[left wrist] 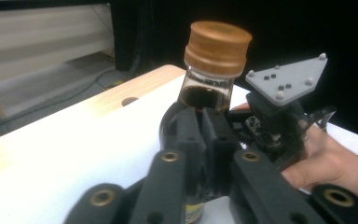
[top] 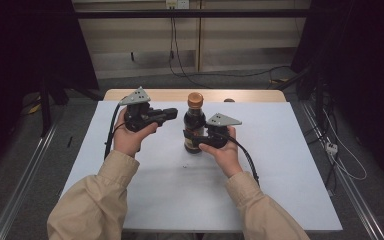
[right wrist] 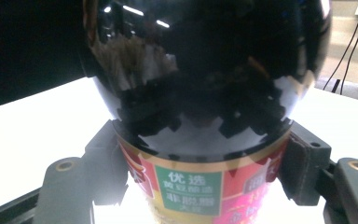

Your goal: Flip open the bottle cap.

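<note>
A dark sauce bottle (top: 194,120) with a brown cap (top: 195,99) stands upright near the middle of the white table (top: 280,165). My right gripper (top: 194,141) is shut on its lower body from the right; in the right gripper view the pads (right wrist: 303,163) press both sides of the labelled bottle (right wrist: 205,70). My left gripper (top: 169,114) hovers left of the bottle's neck, jaws shut with nothing between them. In the left gripper view its closed gripper (left wrist: 203,122) points at the bottle (left wrist: 205,95) just below the cap (left wrist: 218,46), with the right gripper (left wrist: 279,121) behind.
The white sheet covers a wooden tabletop (top: 250,95) whose far strip shows a small hole (left wrist: 129,101). Cables (top: 345,165) lie on the floor at the right, and metal rails (top: 25,175) run along both sides of the table. Dark curtains flank the back.
</note>
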